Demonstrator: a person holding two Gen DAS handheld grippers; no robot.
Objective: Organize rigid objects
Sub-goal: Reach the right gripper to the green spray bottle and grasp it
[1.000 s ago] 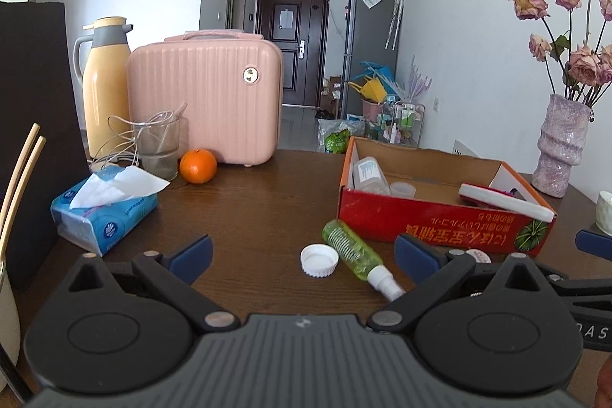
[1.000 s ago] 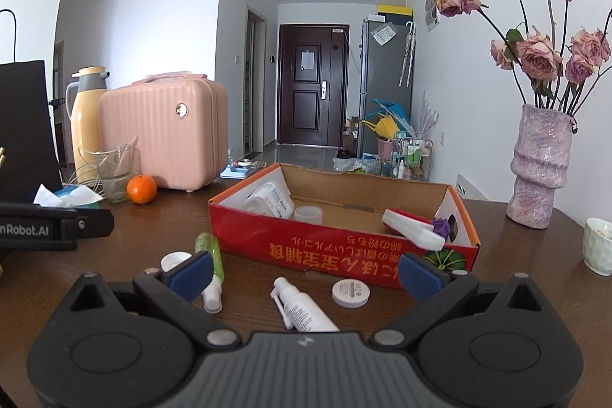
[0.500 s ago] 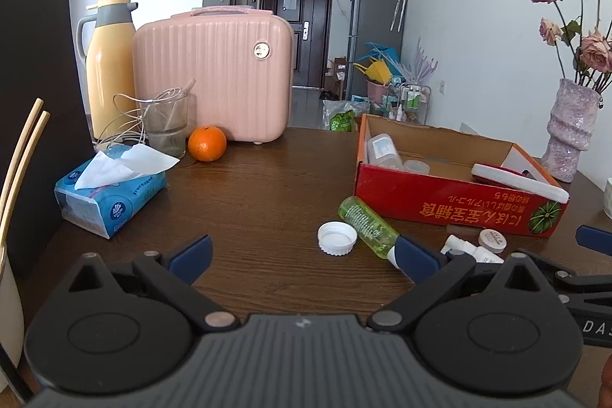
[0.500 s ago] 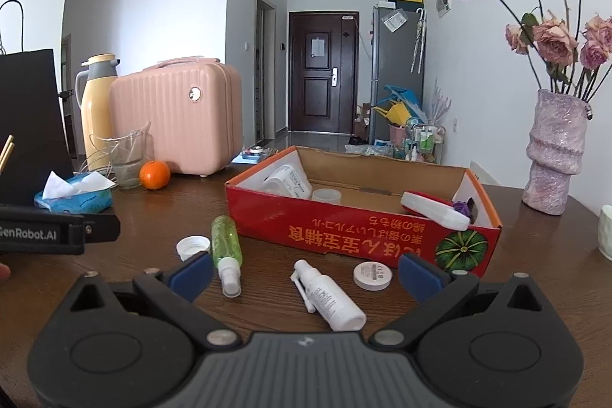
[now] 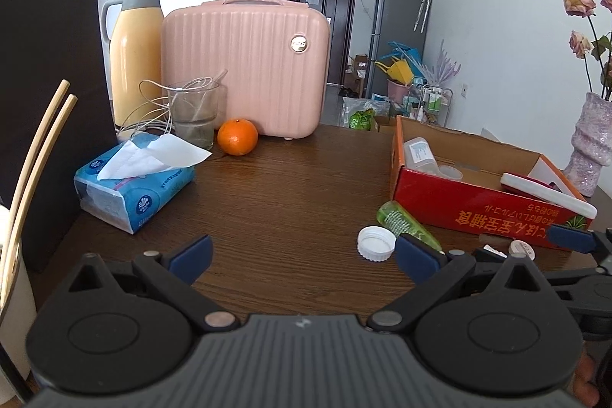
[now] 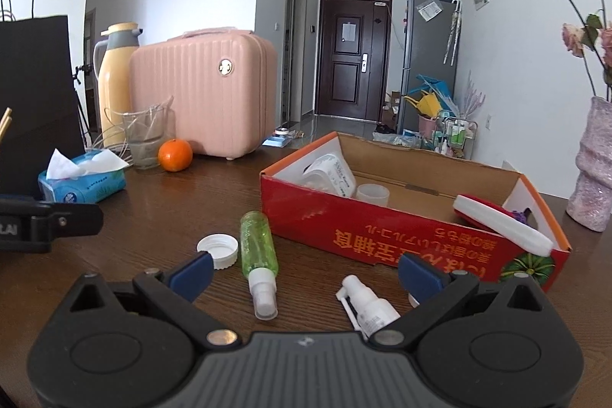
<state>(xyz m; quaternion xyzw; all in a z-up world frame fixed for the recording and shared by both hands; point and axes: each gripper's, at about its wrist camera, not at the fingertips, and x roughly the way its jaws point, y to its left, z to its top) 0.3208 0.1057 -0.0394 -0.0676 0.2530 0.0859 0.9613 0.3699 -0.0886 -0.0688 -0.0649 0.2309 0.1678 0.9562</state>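
Ahead of the right claw (image 6: 304, 270) and a little to its right stands the red cardboard box (image 6: 382, 236), already holding a white container, a small cup and a red-and-white case. Between box and claw lie the loose pieces. The green spray bottle (image 6: 258, 247) lies just ahead of the spread fingers, left of centre, its long axis running almost straight toward the claw with the white nozzle nearest. The white nasal spray bottle (image 6: 367, 304) lies right of centre, partly under the right finger, slanted with its nozzle up-left. The white cap (image 6: 218, 249) sits touching or just beside the green bottle's left side.

The left claw (image 5: 304, 255) is also spread and empty; from it the bottle and cap lie off to the right, so the right claw is the nearer and better lined up, probably for the green bottle.

Compared with half a second ago, the right view has closed in: the bottles sit lower and larger, the round white lid now nearly hidden behind the right finger.
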